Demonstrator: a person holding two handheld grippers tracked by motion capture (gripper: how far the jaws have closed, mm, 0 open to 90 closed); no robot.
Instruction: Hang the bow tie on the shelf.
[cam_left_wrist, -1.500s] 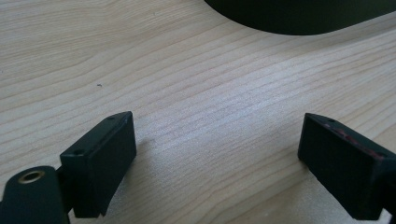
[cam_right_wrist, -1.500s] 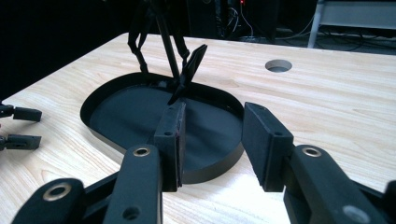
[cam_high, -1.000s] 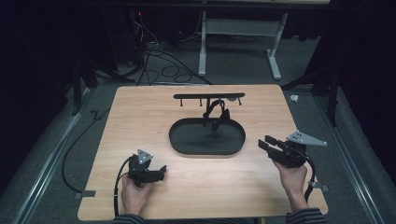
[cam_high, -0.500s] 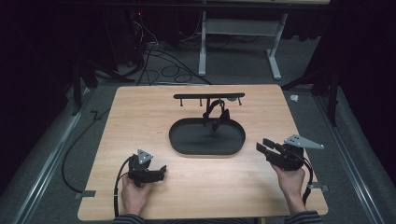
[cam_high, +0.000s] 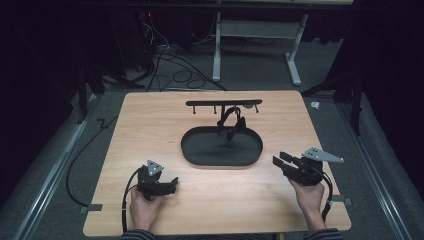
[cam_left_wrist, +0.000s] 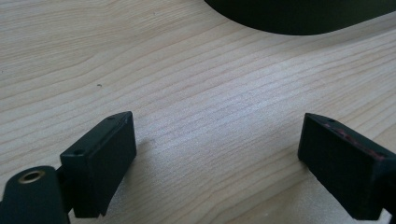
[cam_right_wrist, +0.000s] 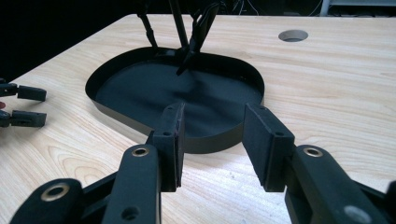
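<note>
Since the earlier frame, my right gripper (cam_high: 280, 161) has slid down and inward toward the near right end of the black tray (cam_high: 195, 155), while my left gripper (cam_high: 172, 183) has stayed put near the front left of the desk (cam_high: 150, 120).

Both sets of fingers stand apart and hold nothing. In the left gripper view the two fingers (cam_left_wrist: 100, 161) are spread wide over bare wood, with the tray's curved edge (cam_left_wrist: 299, 21) just showing ahead. In the right gripper view the fingers (cam_right_wrist: 170, 140) are more narrowly parted and aimed at the tray's near wall (cam_right_wrist: 205, 140).

That oval tray sits at the middle of the desk, and at its far side a dark looped thing (cam_high: 231, 122), perhaps a headset or strap, hangs from a low black rack (cam_high: 200, 103) with its lower end down over the tray; I cannot make out what it is.

I judge the tray to be thin, stiff and light, likely smooth plastic or metal, so it could skid on the wood if pushed. Its low upright wall looks like the only real purchase: one finger inside, one outside, pinching the rim. The hanging thing looks limp and tangle-prone, best taken by a single strand.
</note>
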